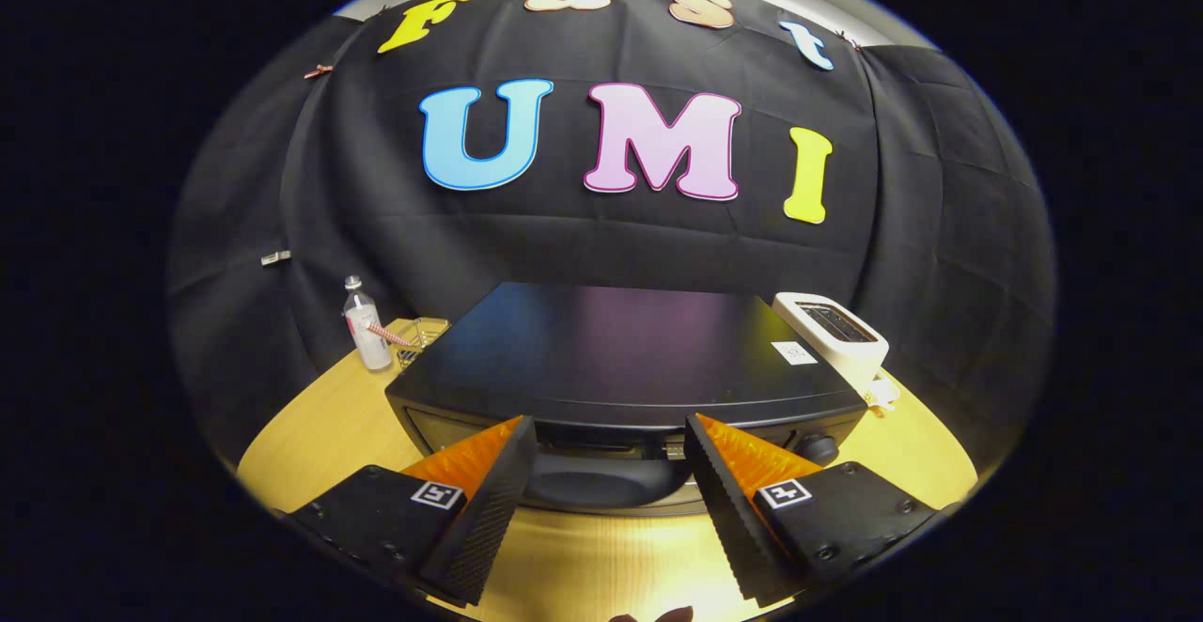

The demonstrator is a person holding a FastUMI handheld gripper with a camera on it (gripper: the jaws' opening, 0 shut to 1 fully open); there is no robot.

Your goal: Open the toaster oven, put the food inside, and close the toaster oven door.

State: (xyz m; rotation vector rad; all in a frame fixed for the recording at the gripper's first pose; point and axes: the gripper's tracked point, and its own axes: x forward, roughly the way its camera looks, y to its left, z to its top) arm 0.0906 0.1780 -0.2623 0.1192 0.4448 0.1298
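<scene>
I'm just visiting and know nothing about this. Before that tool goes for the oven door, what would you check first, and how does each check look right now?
1. Tool open: ok, its fingers stand apart with nothing between them.
2. Tool lined up with the toaster oven: ok, the front top edge sits just ahead of the fingers.
3. Door shut and ready to pull: cannot tell, the front is mostly hidden below the top.
4. Handle in sight: cannot tell, a dark rounded shape shows between the fingers.
5. Neighbours out of the way: ok, the water bottle and the white toaster stand off to the sides.
6. Food located: cannot tell.
</scene>
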